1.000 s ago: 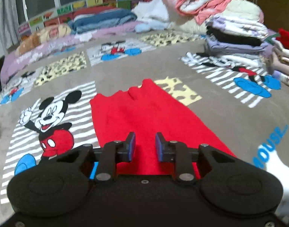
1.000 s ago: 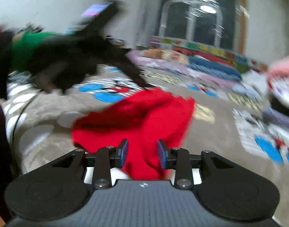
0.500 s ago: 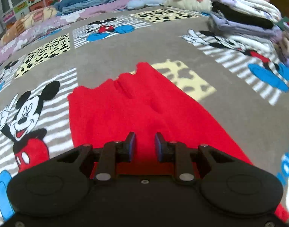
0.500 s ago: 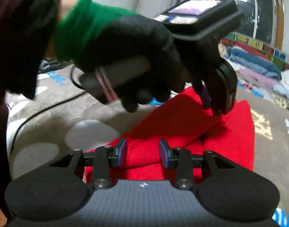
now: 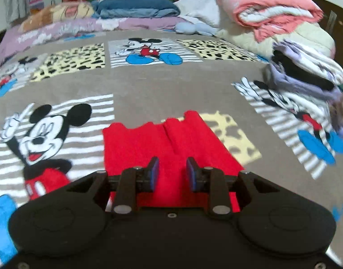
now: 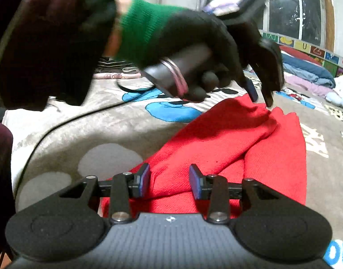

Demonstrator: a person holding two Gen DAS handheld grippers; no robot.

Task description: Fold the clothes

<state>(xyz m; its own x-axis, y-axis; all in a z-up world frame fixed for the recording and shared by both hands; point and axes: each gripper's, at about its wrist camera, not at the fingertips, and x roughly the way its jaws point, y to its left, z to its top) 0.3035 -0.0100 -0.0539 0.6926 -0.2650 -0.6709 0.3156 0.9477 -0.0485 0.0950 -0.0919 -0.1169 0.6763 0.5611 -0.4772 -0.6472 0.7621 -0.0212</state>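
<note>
red knitted cloth garment (image 6: 250, 148): matt, fine ribbed weave | brown Mickey-print fleece blanket (image 5: 171, 85): soft, fuzzy nap | left gripper (image 5: 170, 173): matt black plastic, blue rubbery pads, bright metal screws | black knit glove with green cuff (image 6: 189, 35): woolly | thin black cable (image 6: 59, 123): smooth

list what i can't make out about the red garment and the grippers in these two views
- Near edge of the red garment: left wrist view, hidden behind the left gripper body.
- Whether the left gripper touches the cloth: right wrist view, motion blur at the tips.
- Garment type: both views show only folded red cloth.
- Right gripper height over the cloth: not readable.
- Pile of folded clothes: left wrist view, blurred.
</note>
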